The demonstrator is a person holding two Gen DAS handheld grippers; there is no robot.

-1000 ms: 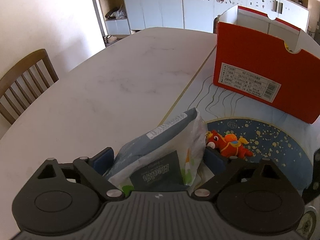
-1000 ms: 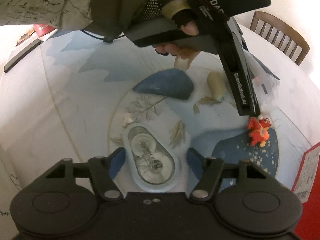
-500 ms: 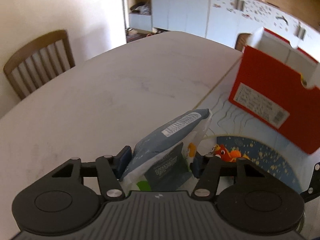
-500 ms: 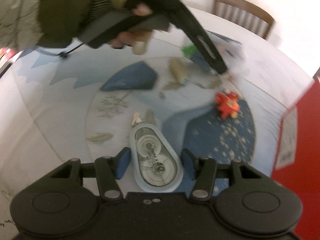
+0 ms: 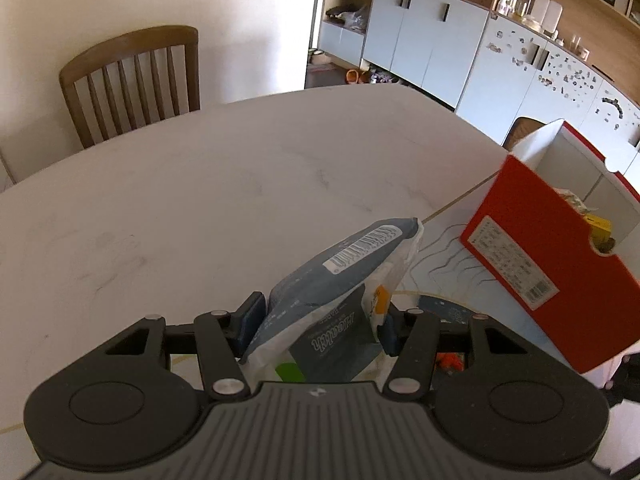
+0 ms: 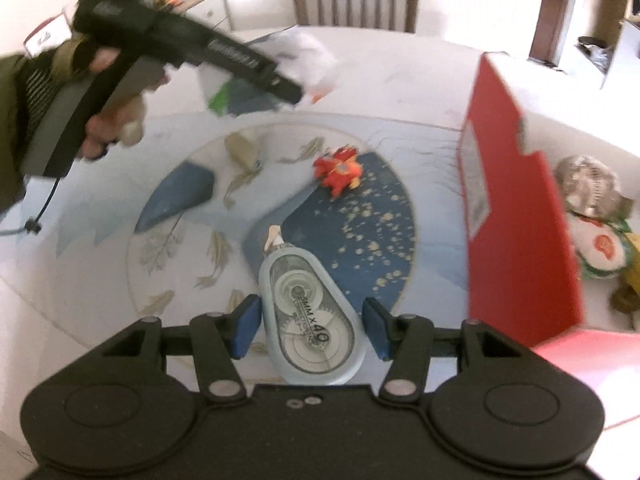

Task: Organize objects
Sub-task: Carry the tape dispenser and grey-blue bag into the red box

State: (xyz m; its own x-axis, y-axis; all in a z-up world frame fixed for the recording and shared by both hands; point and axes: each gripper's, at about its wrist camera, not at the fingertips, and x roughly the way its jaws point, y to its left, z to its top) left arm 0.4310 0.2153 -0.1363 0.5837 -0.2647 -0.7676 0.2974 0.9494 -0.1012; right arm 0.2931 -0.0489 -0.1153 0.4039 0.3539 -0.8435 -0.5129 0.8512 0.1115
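Note:
My left gripper (image 5: 318, 320) is shut on a grey and white plastic packet (image 5: 340, 280) and holds it above the table, left of the red shoebox (image 5: 552, 268). In the right wrist view the left gripper (image 6: 296, 94) holds the same packet (image 6: 304, 56) in the air. My right gripper (image 6: 312, 320) has a clear correction tape dispenser (image 6: 312, 316) between its blue pads; the left pad touches it, a small gap shows at the right pad. A small red toy (image 6: 338, 168) lies on the patterned mat (image 6: 360, 216).
The open red shoebox (image 6: 516, 208) stands to the right and holds several items (image 6: 596, 216). A wooden chair (image 5: 132, 80) stands at the far side of the white table (image 5: 200, 200). White cabinets (image 5: 460, 40) line the back wall.
My left gripper has lifted the packet higher and swung left, with the box now lower right. My right gripper has moved toward the box, the tape dispenser still between its pads.

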